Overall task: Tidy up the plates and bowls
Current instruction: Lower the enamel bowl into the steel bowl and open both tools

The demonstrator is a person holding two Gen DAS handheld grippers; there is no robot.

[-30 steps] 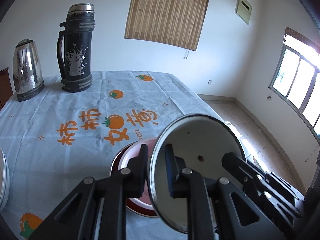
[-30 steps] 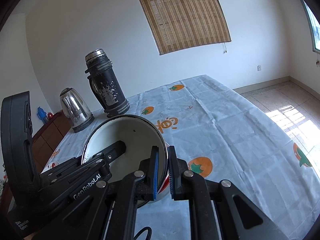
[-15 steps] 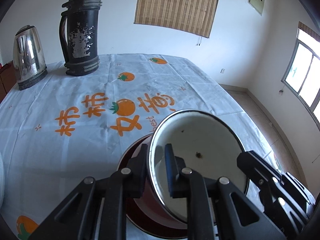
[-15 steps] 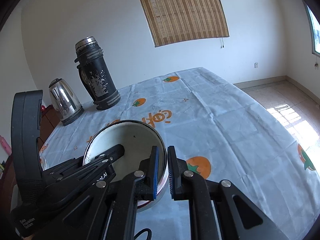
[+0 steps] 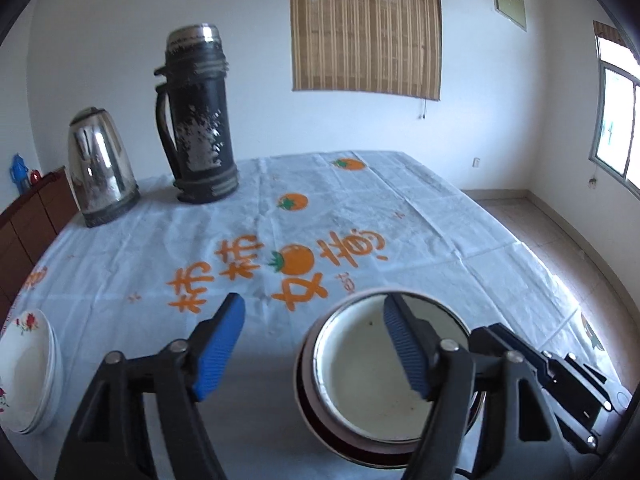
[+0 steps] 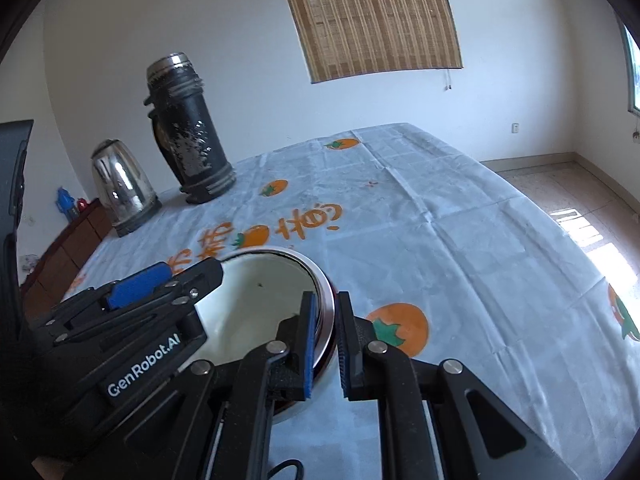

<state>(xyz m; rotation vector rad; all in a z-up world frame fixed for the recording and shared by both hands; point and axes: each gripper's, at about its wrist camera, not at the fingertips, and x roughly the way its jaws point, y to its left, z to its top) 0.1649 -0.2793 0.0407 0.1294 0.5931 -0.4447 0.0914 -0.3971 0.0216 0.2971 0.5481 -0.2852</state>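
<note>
Two claws meet over one white enamel bowl (image 5: 372,376) near the front of the desk (image 5: 400,216), both angled downward toward it. The left claw (image 5: 316,344) is opening at this moment — its blue pads stand wide apart, one out over the bare tablecloth and the other hanging above the bowl's inside, neither pressing on the rim. The right claw (image 6: 325,344) is clenched on the bowl's rim at its right side, one pad inside the wall and one outside.

The bowl sits upright inside a dark red bowl (image 5: 320,432), whose edge shows around its base. A stack of white flowered plates (image 5: 24,376) lies well apart at the left edge of the desk. A black thermos (image 5: 198,120) and a steel kettle (image 5: 100,168) stand side by side at the far end.

Compared with a second ago, the left claw has let go of the rim it was pinching, and the bowl, then held tilted with its mouth toward the camera, has come down level — nested in the red one. The right claw's grip is unchanged.
</note>
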